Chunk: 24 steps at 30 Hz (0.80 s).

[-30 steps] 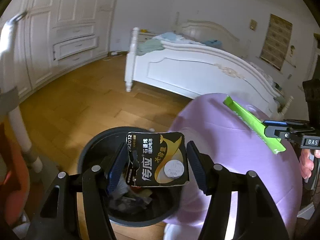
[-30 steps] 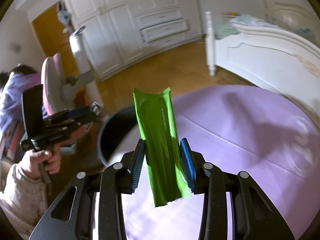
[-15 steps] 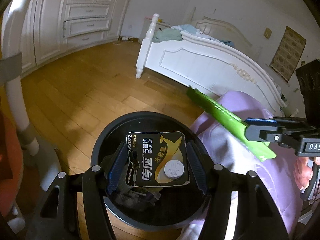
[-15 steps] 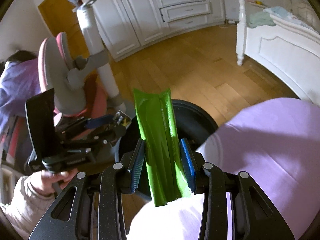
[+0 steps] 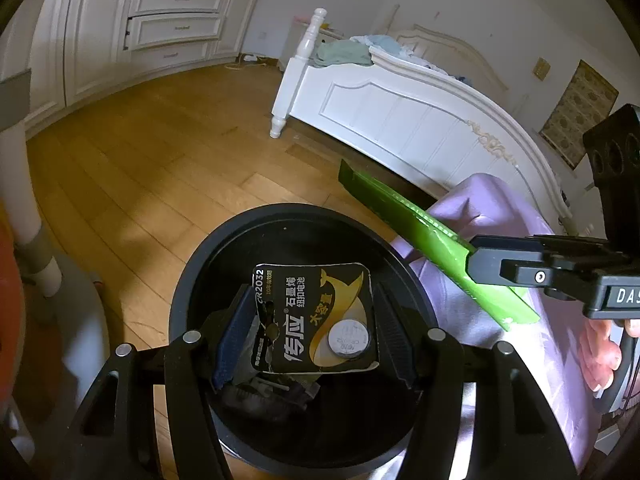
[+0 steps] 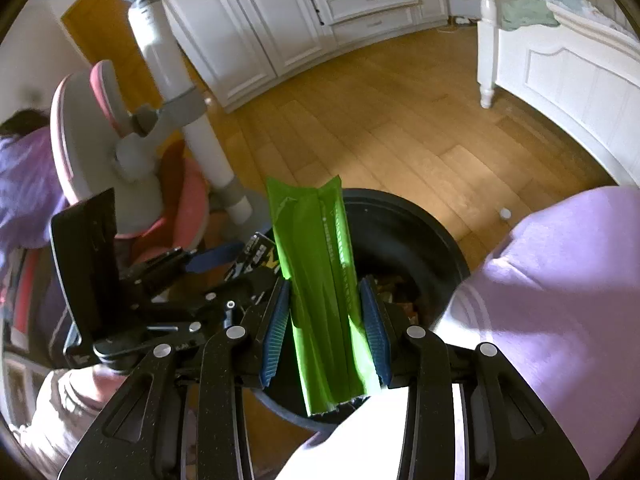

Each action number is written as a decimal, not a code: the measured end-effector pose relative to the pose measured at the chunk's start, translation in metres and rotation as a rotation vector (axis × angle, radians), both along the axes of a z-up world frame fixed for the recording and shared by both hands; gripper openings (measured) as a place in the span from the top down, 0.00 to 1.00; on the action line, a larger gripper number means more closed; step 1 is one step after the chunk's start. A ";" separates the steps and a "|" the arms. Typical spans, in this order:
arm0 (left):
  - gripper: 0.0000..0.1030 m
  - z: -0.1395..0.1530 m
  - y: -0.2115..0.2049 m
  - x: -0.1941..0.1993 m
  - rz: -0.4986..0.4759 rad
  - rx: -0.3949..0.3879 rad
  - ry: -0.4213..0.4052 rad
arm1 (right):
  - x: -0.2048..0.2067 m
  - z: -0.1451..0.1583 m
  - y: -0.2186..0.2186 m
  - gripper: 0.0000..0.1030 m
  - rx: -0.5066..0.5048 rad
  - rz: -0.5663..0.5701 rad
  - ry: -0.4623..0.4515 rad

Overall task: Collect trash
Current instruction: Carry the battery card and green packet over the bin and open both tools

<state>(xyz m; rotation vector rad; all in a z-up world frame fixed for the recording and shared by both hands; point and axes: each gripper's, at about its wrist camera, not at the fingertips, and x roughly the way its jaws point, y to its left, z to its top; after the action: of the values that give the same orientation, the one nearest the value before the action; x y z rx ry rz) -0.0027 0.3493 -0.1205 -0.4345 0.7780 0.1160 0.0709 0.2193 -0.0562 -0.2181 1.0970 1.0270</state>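
My left gripper (image 5: 314,332) is shut on a black and gold battery card (image 5: 316,316) with a coin cell on it, held over the open black trash bin (image 5: 224,248). Scraps lie in the bin's bottom. My right gripper (image 6: 326,328) is shut on a long green wrapper (image 6: 316,260), held over the same bin (image 6: 404,220). The wrapper also shows in the left wrist view (image 5: 424,236), reaching over the bin's right rim. The left gripper shows in the right wrist view (image 6: 208,264), with the card's corner beside the wrapper.
A purple cloth-covered surface (image 5: 500,240) lies right of the bin, also in the right wrist view (image 6: 560,280). A white bed (image 5: 400,112) stands behind. A pink chair (image 6: 132,160) and its white post are left of the bin. White cabinets (image 5: 160,32) line the far wall.
Both grippers have moved from over the purple surface to over the bin, each still holding its piece. The bin now fills the lower middle of both views.
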 end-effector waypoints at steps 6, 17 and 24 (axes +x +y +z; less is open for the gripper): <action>0.38 0.000 0.005 0.004 0.022 -0.005 0.003 | 0.003 -0.003 0.005 0.44 0.007 -0.009 0.015; 0.13 0.020 -0.011 -0.006 0.062 0.052 -0.025 | 0.011 0.010 -0.030 0.32 0.093 -0.068 0.053; 0.07 0.051 -0.060 -0.003 0.039 0.075 -0.080 | 0.012 0.020 -0.097 0.27 0.169 -0.138 0.097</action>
<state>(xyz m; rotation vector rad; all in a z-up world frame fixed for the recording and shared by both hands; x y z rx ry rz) -0.0052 0.2897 -0.0694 -0.3809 0.6845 0.1625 0.0832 0.1227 -0.0365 0.0434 1.0906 1.0077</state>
